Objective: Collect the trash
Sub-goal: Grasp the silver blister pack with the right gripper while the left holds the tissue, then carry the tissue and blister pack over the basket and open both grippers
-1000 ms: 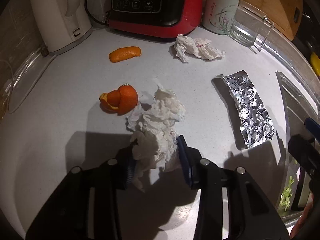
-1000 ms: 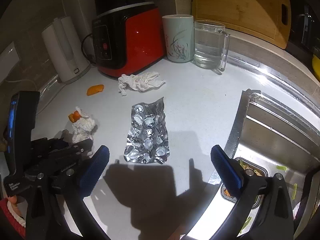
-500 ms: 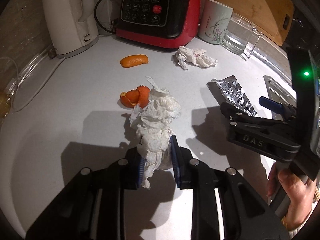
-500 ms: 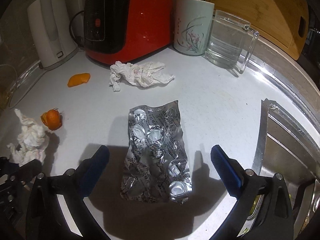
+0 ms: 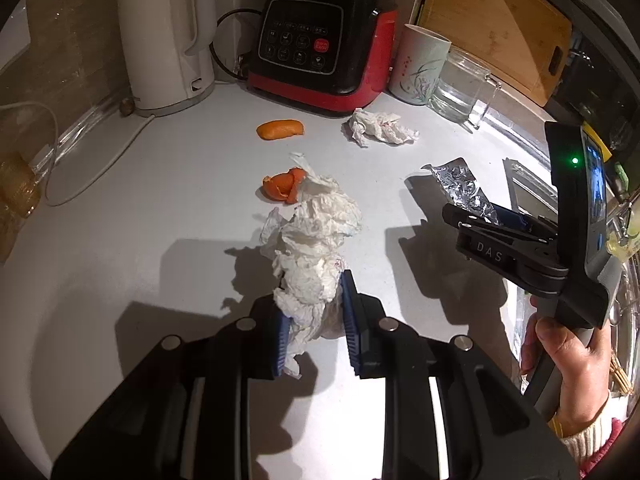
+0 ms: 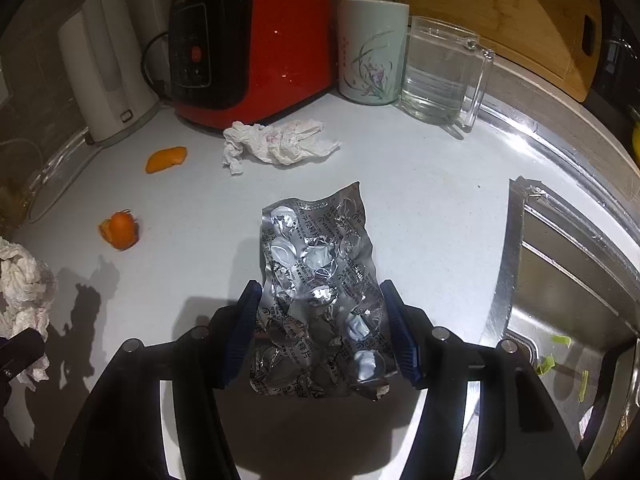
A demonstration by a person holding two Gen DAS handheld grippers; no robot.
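crumpled tissue (image 5: 316,240) pinched upright | silver blister pack (image 6: 316,296) flat on counter, between closing jaws

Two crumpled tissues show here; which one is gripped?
The larger crumpled tissue, pinched in the left gripper near the curled orange peel. The smaller tissue lies free on the counter by the red appliance.

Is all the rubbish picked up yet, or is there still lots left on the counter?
Nothing looks finished yet. In hand: the left gripper is shut on a crumpled white tissue wad, and the right gripper is closing around the crinkled silver pill blister sheet between its fingers. Still left on the white counter: a second crumpled white tissue, a curled orange peel and a flat orange peel piece.
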